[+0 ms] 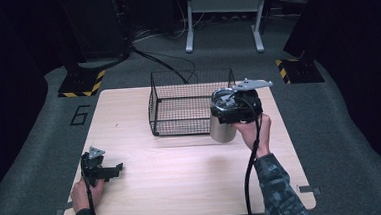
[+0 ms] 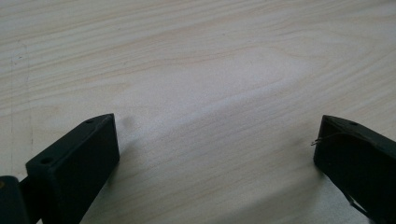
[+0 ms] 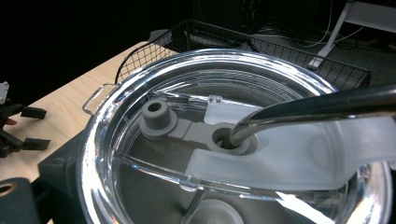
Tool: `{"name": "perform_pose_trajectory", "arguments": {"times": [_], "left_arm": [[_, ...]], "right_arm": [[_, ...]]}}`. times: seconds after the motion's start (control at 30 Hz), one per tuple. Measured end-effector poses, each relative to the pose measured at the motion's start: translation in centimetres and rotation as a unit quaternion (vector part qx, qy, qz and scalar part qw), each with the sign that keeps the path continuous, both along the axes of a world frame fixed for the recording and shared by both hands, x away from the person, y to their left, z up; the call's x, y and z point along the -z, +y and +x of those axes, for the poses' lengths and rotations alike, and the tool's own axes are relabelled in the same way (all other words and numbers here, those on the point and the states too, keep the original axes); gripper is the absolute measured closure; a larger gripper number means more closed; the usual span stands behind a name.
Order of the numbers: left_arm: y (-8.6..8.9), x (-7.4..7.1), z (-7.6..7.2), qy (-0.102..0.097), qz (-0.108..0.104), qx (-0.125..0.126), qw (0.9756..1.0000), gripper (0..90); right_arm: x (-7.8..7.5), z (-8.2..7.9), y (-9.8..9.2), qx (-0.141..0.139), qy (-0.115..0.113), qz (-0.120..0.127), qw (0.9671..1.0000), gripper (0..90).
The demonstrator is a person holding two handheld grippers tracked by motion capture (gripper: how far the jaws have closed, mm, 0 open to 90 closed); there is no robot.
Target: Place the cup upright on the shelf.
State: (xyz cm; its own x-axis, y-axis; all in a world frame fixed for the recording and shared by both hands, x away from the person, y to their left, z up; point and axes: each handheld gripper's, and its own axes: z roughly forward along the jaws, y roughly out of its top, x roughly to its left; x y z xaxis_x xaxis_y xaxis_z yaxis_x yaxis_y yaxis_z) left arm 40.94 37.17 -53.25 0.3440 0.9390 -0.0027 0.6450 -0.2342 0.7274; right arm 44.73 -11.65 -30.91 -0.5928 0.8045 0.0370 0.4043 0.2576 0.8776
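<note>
Gripping a steel tumbler (image 1: 223, 127) near its top, the right gripper (image 1: 236, 107) holds it lifted at about two o'clock from the table's middle, just at the front right corner of the black wire basket (image 1: 191, 105). In the high view the tumbler's lower body hangs below the gripper, in front of the basket's near wall, and the person's right hand (image 1: 253, 131) sits behind it toward five o'clock. The right gripper view looks down on the tumbler's clear lid (image 3: 187, 154), with a grey stopper (image 3: 156, 114) at ten o'clock of the lid's centre and a metal straw (image 3: 317, 108) passing through a hole and leaning out toward three o'clock.

The left gripper (image 1: 102, 169) rests low on the wooden table (image 1: 183, 183) at about eight o'clock, well apart from the tumbler. Its jaws stand wide apart over bare wood with nothing between them.
</note>
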Motion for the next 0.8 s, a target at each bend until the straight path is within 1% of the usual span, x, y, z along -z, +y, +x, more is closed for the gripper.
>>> {"name": "perform_pose_trajectory", "arguments": {"times": [0.03, 0.23, 0.37, 0.53, 0.57, 0.6, 0.67, 0.8], "left_arm": [[0.0, 0.0, 0.0, 0.000, 0.000, 0.000, 1.0000, 0.1], [0.0, 0.0, 0.0, -0.002, 0.000, -0.001, 1.0000, 0.1], [0.0, 0.0, 0.0, 0.001, 0.000, 0.000, 1.0000, 0.1], [0.0, 0.0, 0.0, 0.001, 0.001, 0.001, 1.0000, 0.1], [0.0, 0.0, 0.0, -0.002, 0.000, -0.001, 1.0000, 0.1], [0.0, 0.0, 0.0, -0.002, 0.000, -0.001, 1.0000, 0.1], [0.0, 0.0, 0.0, 0.002, 0.000, 0.001, 1.0000, 0.1], [0.0, 0.0, 0.0, -0.001, 0.000, -0.001, 1.0000, 0.1]], "right_arm": [[-0.1, 0.1, 0.1, 0.001, 0.002, 0.001, 1.0000, 3.5], [-0.7, 0.9, 0.4, -0.003, -0.002, -0.001, 1.0000, 3.5], [-1.2, 1.6, 0.8, -0.003, -0.001, 0.001, 1.0000, 3.5], [-1.6, 2.1, 1.5, -0.006, 0.000, -0.002, 1.0000, 3.5], [-1.7, 2.3, 1.5, -0.010, -0.003, -0.005, 0.9999, 3.5], [-1.7, 2.3, 1.6, -0.008, 0.001, -0.004, 1.0000, 3.5], [-1.9, 2.6, 1.8, -0.008, -0.001, -0.005, 1.0000, 3.5], [-2.3, 3.1, 2.0, -0.011, -0.003, -0.008, 0.9999, 3.5]]}}
